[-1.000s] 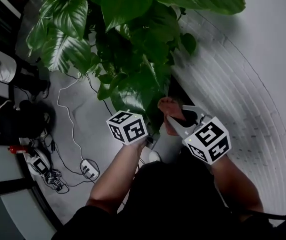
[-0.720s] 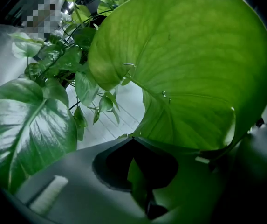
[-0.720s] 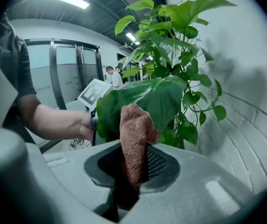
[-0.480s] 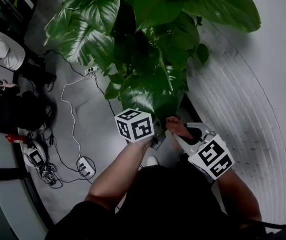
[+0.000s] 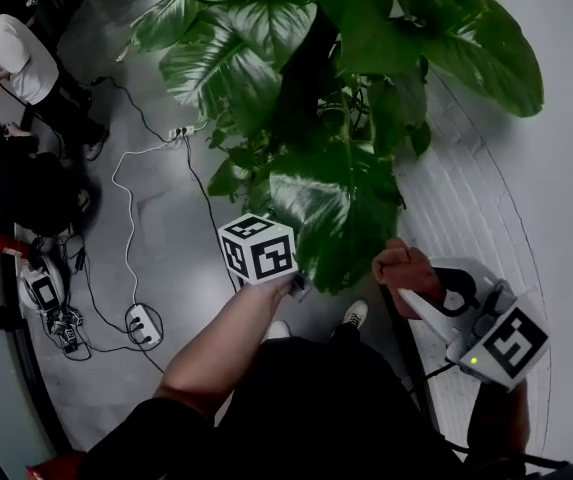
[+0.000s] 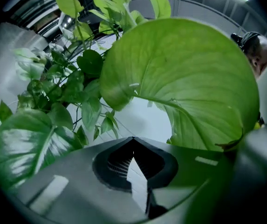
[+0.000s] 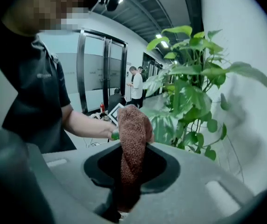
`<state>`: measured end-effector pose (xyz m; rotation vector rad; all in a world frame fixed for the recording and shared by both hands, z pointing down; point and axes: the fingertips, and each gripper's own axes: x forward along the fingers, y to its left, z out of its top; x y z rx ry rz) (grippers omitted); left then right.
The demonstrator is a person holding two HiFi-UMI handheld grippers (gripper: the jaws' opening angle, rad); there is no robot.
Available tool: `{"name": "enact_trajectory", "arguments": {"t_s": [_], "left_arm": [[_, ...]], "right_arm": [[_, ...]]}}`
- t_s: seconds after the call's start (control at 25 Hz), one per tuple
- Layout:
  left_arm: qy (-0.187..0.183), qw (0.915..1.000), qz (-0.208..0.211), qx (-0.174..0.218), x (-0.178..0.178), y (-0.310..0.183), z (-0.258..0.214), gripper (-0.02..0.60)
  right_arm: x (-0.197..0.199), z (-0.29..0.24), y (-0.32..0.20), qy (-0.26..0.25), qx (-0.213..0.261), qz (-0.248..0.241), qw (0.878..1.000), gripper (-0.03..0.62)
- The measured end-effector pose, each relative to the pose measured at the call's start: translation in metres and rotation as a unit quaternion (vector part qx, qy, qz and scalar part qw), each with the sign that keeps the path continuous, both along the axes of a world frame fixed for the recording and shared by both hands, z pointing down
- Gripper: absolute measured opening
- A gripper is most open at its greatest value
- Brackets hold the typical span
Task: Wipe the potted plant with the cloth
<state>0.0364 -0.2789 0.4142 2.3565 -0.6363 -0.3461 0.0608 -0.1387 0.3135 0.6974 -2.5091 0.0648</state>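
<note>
The potted plant (image 5: pixel 316 88) fills the top of the head view with broad green leaves; its pot is hidden. My left gripper (image 5: pixel 296 286) is just under the lowest big leaf (image 5: pixel 341 218), and its marker cube (image 5: pixel 256 250) is in plain sight. In the left gripper view the jaws (image 6: pixel 133 139) meet at their tips with nothing between them, and that leaf (image 6: pixel 184 83) spreads close above. My right gripper (image 5: pixel 411 290) is at the lower right, off to the side of the plant, shut on a bunched brown cloth (image 5: pixel 404 266) that stands up from its jaws (image 7: pixel 132 143).
A white wall (image 5: pixel 566 168) and a pale ribbed floor strip run along the right. Cables and a power strip (image 5: pixel 144 323) lie on the grey floor at left. People (image 5: pixel 16 53) stand at the far upper left. My shoes (image 5: pixel 354 315) are below the plant.
My right gripper has moved right and down, away from the leaves, with the cloth in it. The left gripper has stayed under the low leaf while the head view shifted.
</note>
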Motion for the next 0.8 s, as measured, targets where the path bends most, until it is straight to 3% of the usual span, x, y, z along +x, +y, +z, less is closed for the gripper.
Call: {"name": "enact_trajectory", "arguments": {"t_s": [0.08,0.16,0.28,0.4,0.52,0.64,0.8], "left_arm": [[0.000,0.9999,-0.010,0.006,-0.014,-0.005,-0.005,0.017],[-0.005,0.9996,-0.024,0.014,-0.027,-0.011,-0.008,0.017],[-0.012,0.9990,-0.035,0.026,-0.041,-0.015,-0.014,0.017],[-0.009,0.9988,-0.032,0.037,-0.043,-0.015,-0.023,0.017],[0.009,0.9992,-0.019,0.034,-0.037,-0.012,-0.024,0.017],[0.052,0.9985,-0.002,0.020,-0.027,-0.006,-0.026,0.017],[0.085,0.9961,0.020,0.010,-0.019,0.001,-0.030,0.017]], "right_arm": [[-0.001,-0.031,-0.009,-0.015,0.015,0.015,1.000,0.066],[-0.005,-0.049,-0.026,0.005,0.047,0.020,0.999,0.066],[-0.027,-0.057,-0.058,0.060,0.099,0.008,0.993,0.066],[-0.052,-0.046,-0.086,0.138,0.124,0.003,0.983,0.066],[-0.068,-0.031,-0.114,0.179,0.149,0.009,0.972,0.066],[-0.067,-0.010,-0.132,0.197,0.141,0.018,0.970,0.066],[-0.068,0.009,-0.129,0.183,0.110,0.020,0.977,0.066]]}}
